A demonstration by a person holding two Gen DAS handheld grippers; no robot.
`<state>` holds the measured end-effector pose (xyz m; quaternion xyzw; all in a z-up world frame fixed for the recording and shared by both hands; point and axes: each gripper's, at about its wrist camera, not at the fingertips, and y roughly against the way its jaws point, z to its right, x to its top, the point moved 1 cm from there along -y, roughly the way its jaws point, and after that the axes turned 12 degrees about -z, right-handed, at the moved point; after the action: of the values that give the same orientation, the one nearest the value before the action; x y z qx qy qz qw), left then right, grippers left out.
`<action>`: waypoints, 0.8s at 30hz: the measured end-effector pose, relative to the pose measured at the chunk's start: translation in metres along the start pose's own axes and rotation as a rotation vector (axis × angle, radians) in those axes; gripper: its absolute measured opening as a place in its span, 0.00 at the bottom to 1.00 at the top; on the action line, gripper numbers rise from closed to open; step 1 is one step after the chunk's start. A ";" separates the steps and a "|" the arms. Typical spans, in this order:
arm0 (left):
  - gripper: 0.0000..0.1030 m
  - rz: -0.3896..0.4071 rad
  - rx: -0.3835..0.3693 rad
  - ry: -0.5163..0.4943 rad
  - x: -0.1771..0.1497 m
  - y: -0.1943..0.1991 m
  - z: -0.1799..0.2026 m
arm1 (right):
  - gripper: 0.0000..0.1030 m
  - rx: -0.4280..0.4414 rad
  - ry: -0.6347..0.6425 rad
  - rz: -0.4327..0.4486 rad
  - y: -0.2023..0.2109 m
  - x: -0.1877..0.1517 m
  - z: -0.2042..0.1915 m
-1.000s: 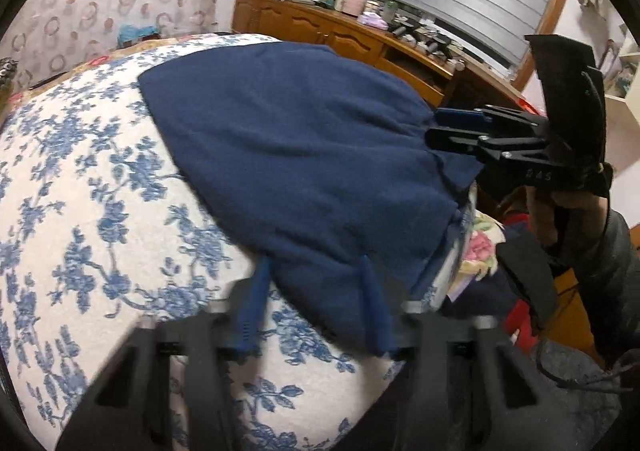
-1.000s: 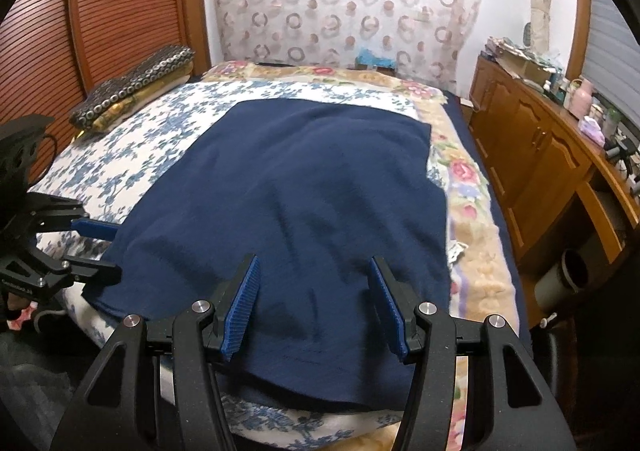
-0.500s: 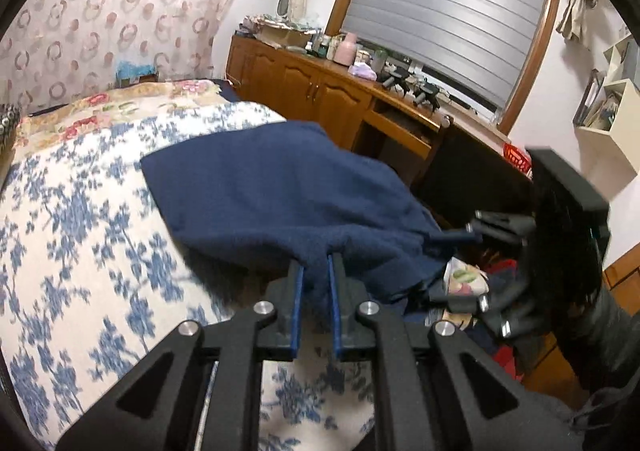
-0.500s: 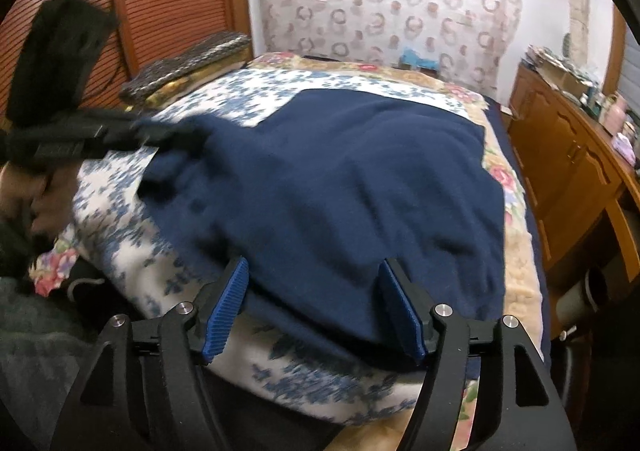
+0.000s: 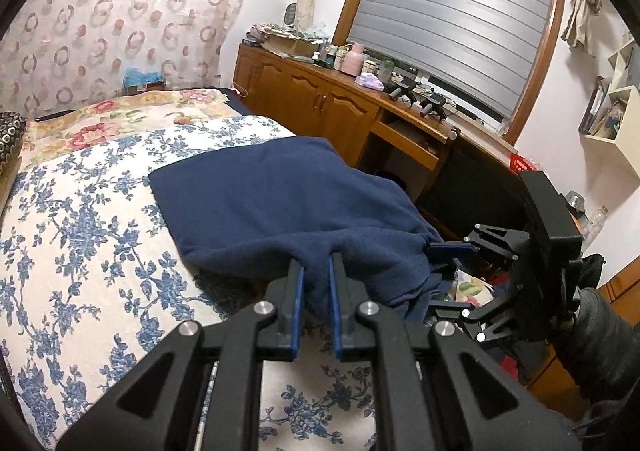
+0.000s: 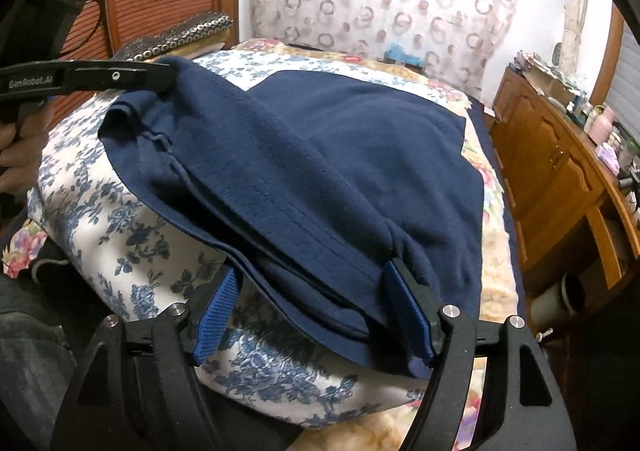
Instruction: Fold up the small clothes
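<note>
— Left gripper is now clamped on the near corner of the navy garment; a second ago its jaws stood wide around that hem, and now only a pinch of cloth shows between the blue pads.

— And the cloth itself?

— That corner is lifted off the floral bedspread, where a moment ago the garment lay flat. The rest is spread across the bed toward the wooden cabinets, sagging between the two grippers.

— What about the right gripper?

— Its jaws are opening. The other near hem runs between them; one pad looks tucked under the fold, but I see no squeeze on the cloth.

— So only one corner is held?

— That's my reading. One side is up, the other not yet taken. I'd judge the right needs to close on its hem before both can carry the near edge toward the far edge for the first fold.

— Any risk?

— Lifting one-sided could drag the garment askew.
</note>
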<state>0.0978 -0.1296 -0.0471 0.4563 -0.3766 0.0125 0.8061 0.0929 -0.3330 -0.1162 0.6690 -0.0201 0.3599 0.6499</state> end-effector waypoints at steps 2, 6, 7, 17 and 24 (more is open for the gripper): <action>0.08 0.001 0.005 0.000 -0.001 0.000 0.001 | 0.72 -0.024 0.002 0.002 0.000 -0.001 0.002; 0.08 0.001 0.014 -0.001 -0.002 0.002 0.002 | 0.52 -0.055 0.004 0.001 -0.001 0.000 0.004; 0.08 0.001 0.017 -0.001 -0.002 0.001 0.002 | 0.39 -0.056 0.004 0.005 0.000 0.000 0.006; 0.08 0.010 0.071 -0.001 0.001 0.004 0.000 | 0.05 -0.042 -0.044 0.145 0.021 0.035 0.019; 0.08 0.027 0.091 0.030 0.022 0.004 -0.024 | 0.04 -0.053 0.023 0.218 0.024 0.106 0.027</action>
<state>0.1263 -0.1161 -0.0381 0.4870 -0.3696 0.0473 0.7899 0.1719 -0.3135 -0.0389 0.6413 -0.0945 0.4355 0.6246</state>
